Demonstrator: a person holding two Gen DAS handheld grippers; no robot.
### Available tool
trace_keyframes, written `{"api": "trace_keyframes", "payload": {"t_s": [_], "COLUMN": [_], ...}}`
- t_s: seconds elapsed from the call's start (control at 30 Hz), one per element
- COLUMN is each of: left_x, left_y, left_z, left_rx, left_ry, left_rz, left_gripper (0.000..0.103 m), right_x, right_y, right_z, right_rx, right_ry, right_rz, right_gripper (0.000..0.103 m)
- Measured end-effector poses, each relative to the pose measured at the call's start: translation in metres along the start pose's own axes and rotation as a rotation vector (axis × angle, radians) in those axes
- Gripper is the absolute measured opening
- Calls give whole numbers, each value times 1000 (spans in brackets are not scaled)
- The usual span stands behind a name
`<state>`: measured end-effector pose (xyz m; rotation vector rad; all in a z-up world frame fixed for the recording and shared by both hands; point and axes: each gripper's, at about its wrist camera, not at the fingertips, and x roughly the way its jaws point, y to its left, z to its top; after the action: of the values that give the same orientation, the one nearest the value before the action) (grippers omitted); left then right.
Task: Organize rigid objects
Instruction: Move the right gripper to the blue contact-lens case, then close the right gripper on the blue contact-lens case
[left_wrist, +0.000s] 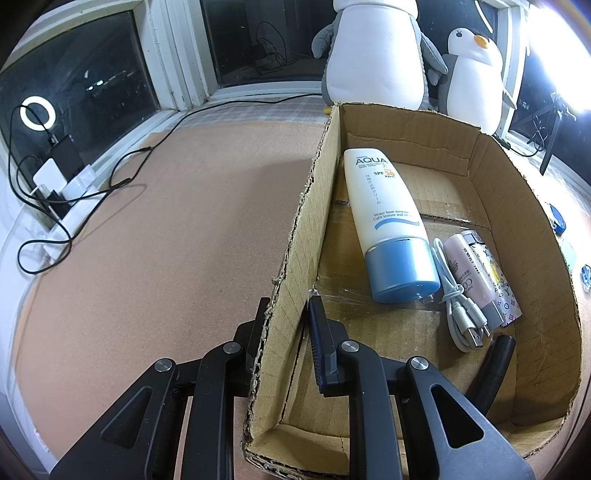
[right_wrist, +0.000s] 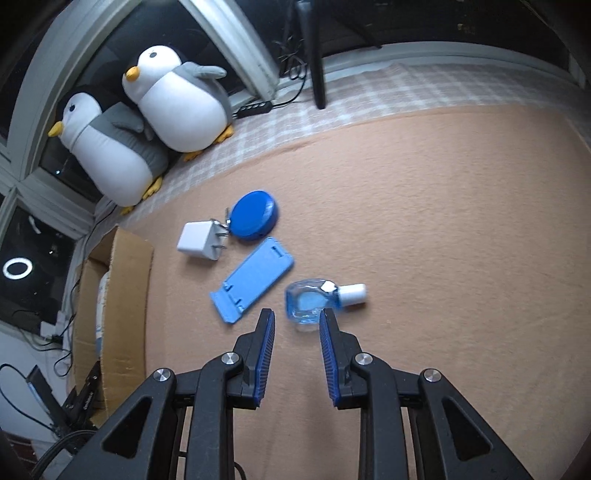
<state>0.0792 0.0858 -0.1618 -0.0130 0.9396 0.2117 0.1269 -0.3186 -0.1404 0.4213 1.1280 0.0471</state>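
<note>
Left wrist view: left hand-held gripper (left_wrist: 286, 317) clamped on cardboard box (left_wrist: 295, 258) wall.

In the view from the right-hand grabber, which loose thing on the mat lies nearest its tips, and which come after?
From the right gripper:
1. Clear blue bottle, just beyond the tips, toward the right finger.
2. Light blue phone stand, ahead and left.
3. White charger plug, farther left.
4. Round blue case, farthest back, touching the plug's prongs.

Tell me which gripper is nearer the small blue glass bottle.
Right. The right gripper is open just short of the bottle; the left gripper clamps the cardboard box wall.
</note>
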Motion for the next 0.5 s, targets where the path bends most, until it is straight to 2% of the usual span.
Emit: {"api": "trace_keyframes", "payload": {"t_s": [0.03,0.1,0.2,0.3,0.37,0.5], "left_x": [0,0,0,0,0,-1], "left_y": [0,1,1,1,1,2], "left_z": [0,0,0,0,0,0], "left_rx": [0,1,1,2,2,1], "left_ry": [0,-1,-1,-1,-1,-1], "left_rz": [0,-1,0,0,0,-1], "left_gripper": [18,18,18,18,18,18], "right_x": [3,8,11,14,15,20], "right_y": [1,5,13,21,25,24], "right_z": [-1,-3,-7,-9,-8,-4], "right_rx": [-23,-70,-157,-238,-282,-289], "right_ry": [0,-3,-39,-59,-78,-77], "right_rz": [-29,-86,-119,-167,-186,-207], "right_gripper": [40,41,41,49,51,55]}}
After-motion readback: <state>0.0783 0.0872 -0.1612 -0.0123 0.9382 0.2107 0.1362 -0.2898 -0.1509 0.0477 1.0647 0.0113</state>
